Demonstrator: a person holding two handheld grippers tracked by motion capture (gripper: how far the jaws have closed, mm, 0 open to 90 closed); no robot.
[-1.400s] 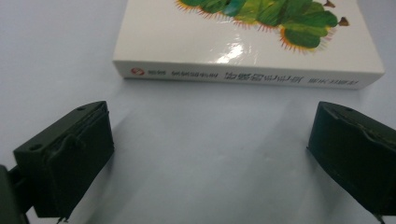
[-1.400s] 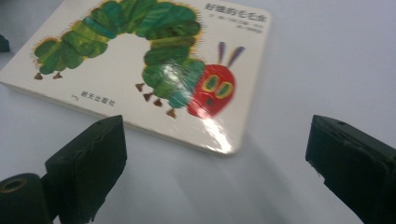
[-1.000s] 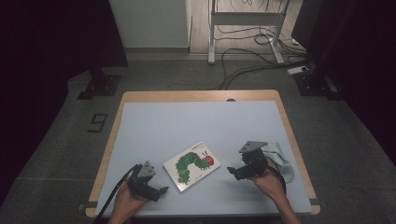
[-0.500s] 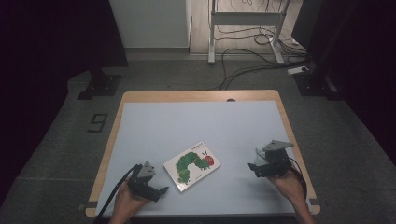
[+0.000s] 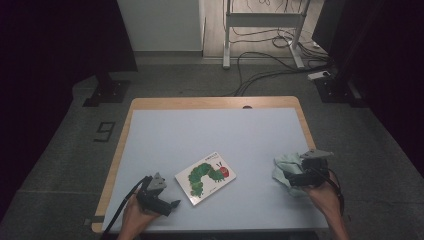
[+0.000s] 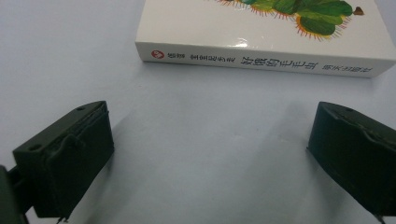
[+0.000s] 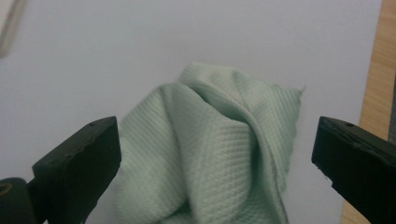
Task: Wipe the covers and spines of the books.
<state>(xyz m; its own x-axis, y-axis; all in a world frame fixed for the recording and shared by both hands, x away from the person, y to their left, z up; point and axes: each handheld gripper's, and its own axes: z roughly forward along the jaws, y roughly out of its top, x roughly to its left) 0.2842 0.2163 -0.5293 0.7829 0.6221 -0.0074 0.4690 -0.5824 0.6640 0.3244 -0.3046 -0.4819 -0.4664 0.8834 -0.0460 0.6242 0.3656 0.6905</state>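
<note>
Right gripper point(image 7: 215, 154) spread, jaws just opened, either side of crumpled pale-green cloth point(image 7: 210, 154), near right: soft, light, floppy; pinch raised middle fold.

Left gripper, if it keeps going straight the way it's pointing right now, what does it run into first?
Most likely the spine of the picture book, which lies flat across the way ahead of the left gripper. Its jaws stand open with bare table between them and the book. How far off the book lies is hard to judge.
</note>
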